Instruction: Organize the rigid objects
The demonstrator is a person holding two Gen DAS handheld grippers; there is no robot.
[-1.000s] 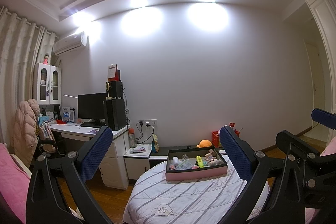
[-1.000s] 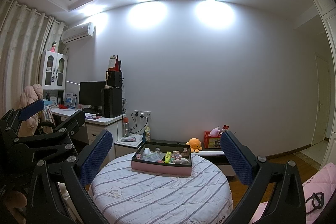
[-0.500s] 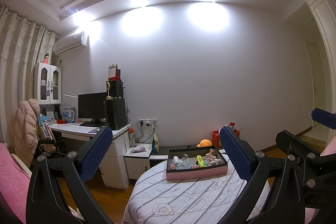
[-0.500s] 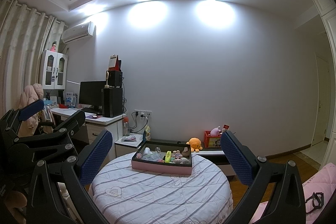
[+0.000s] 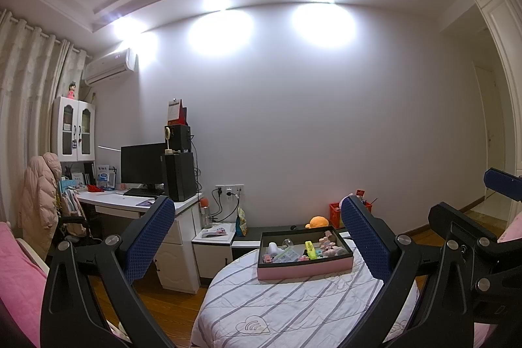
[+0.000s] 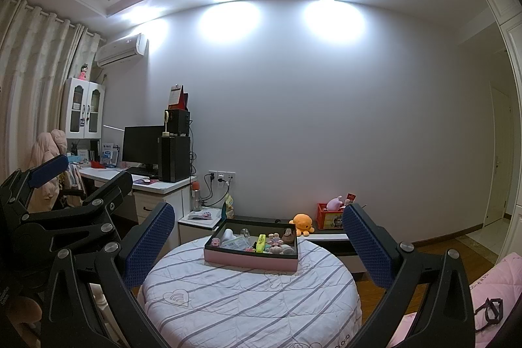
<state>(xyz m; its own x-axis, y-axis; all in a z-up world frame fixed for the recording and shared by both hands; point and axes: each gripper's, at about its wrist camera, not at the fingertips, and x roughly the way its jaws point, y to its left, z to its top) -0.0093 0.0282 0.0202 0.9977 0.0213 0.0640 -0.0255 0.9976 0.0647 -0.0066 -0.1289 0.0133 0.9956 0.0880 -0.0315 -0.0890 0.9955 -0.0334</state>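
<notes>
A pink box with a dark rim (image 5: 303,270) (image 6: 249,260) sits on a round table under a striped white cover (image 5: 293,309) (image 6: 248,299). It holds several small things, among them a yellow-green highlighter (image 5: 310,250) (image 6: 260,242), a white piece (image 5: 272,248) and small figures (image 6: 277,245). My left gripper (image 5: 257,247) stands open, well short of the box, nothing between its fingers. My right gripper (image 6: 257,247) is also open and empty, back from the table. Each view shows the other gripper at its edge.
A white desk (image 5: 137,204) with a monitor (image 5: 142,163) and black computer tower stands at the left, a jacket-draped chair (image 5: 39,194) beside it. An orange plush (image 6: 301,222) and red crate (image 6: 329,217) sit on a low bench behind the table. Pink bedding (image 6: 489,286) lies right.
Both views have shifted very slightly; the box sits marginally higher in the frames. Neither gripper has opened or shut, and nothing on the table has moved.
</notes>
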